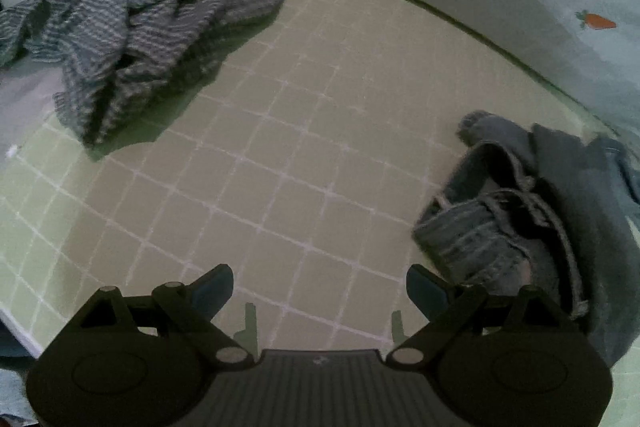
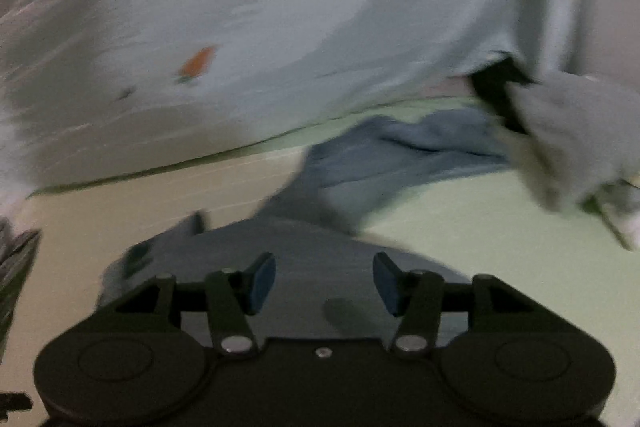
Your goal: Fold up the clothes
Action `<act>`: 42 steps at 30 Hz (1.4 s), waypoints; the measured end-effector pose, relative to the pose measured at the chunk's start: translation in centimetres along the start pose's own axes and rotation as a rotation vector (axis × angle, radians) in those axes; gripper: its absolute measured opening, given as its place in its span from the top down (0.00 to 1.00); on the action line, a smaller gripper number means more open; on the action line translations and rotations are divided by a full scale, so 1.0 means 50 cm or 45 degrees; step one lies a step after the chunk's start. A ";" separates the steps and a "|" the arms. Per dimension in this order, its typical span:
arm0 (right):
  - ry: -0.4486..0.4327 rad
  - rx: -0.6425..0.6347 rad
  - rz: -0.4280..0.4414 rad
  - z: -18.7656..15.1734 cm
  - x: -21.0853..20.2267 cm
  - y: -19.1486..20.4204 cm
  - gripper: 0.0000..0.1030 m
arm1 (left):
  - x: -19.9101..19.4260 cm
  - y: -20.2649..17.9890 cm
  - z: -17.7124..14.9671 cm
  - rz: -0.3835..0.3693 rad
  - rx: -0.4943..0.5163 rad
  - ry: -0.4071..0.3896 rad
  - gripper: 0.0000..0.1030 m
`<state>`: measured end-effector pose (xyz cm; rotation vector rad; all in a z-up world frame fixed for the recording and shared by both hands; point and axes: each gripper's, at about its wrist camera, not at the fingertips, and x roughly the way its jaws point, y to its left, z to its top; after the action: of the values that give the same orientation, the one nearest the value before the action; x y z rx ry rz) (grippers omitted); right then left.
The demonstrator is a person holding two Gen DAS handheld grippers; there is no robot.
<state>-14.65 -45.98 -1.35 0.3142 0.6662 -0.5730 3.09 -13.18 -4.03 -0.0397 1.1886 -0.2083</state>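
In the left wrist view, a crumpled grey-striped garment (image 1: 132, 27) lies at the far left of the green grid mat (image 1: 300, 147). Crumpled blue denim jeans (image 1: 532, 227) lie at the right, just ahead of my open, empty left gripper (image 1: 320, 291). In the blurred right wrist view, my right gripper (image 2: 324, 283) is open and empty just above the blue jeans (image 2: 380, 163), which spread from under the fingers to the far right. A grey cloth (image 2: 576, 139) lies at the right.
A pale blue sheet with a small orange carrot print (image 1: 596, 21) hangs along the mat's far edge; it also fills the top of the right wrist view (image 2: 280, 7). The mat's left edge (image 1: 20, 331) drops off near the left gripper.
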 end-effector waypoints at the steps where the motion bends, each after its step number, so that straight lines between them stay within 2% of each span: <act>1: 0.005 -0.030 0.033 -0.004 0.006 0.021 0.46 | 0.002 0.009 0.002 0.017 -0.009 0.008 0.09; 6: 0.040 -0.100 0.157 -0.035 0.028 0.113 0.46 | 0.004 0.063 0.014 0.047 -0.034 0.030 0.09; 13: 0.063 -0.110 0.287 -0.087 0.033 0.197 0.46 | 0.005 0.117 0.041 0.078 0.038 0.017 0.09; 15: 0.071 -0.137 0.295 -0.095 0.044 0.217 0.47 | 0.003 0.124 0.044 0.087 0.054 0.017 0.09; 16: 0.049 -0.132 0.290 -0.088 0.038 0.209 0.50 | 0.002 0.125 0.045 0.089 0.055 0.017 0.09; 17: 0.028 -0.127 0.285 -0.082 0.033 0.201 0.61 | 0.001 0.125 0.046 0.088 0.052 0.016 0.09; 18: 0.006 -0.122 0.280 -0.075 0.028 0.193 0.75 | 0.001 0.122 0.045 0.086 0.047 0.014 0.09; 19: -0.015 -0.117 0.275 -0.068 0.023 0.185 0.96 | 0.001 0.118 0.044 0.084 0.042 0.013 0.09; 25: -0.146 -0.083 0.241 -0.028 -0.008 0.134 0.97 | 0.011 0.053 0.028 0.043 0.027 0.024 0.09; 28: -0.272 0.027 0.123 0.027 -0.039 0.022 0.97 | 0.019 0.000 0.018 0.005 0.032 0.028 0.09; 31: -0.347 0.132 -0.067 0.067 -0.053 -0.120 0.97 | 0.031 -0.054 0.006 -0.025 0.031 0.032 0.09; 33: -0.363 0.162 -0.261 0.072 -0.049 -0.213 0.97 | 0.041 -0.084 0.000 -0.038 0.015 0.040 0.09; 35: -0.365 0.157 -0.509 0.065 -0.040 -0.303 0.97 | 0.051 -0.113 -0.007 -0.052 -0.004 0.050 0.09; 38: -0.246 0.232 -0.758 0.042 -0.023 -0.429 0.96 | 0.071 -0.152 -0.008 -0.084 -0.042 0.072 0.09; 40: -0.093 0.301 -0.834 0.021 -0.003 -0.503 0.95 | 0.087 -0.175 -0.004 -0.111 -0.072 0.088 0.09; 42: -0.007 0.358 -0.814 0.000 0.015 -0.547 0.84 | 0.106 -0.193 0.004 -0.131 -0.110 0.099 0.09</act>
<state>-30.32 -68.18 -4.41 0.3610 0.6791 -1.2847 3.80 -23.62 -7.47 -0.1701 1.2741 -0.2507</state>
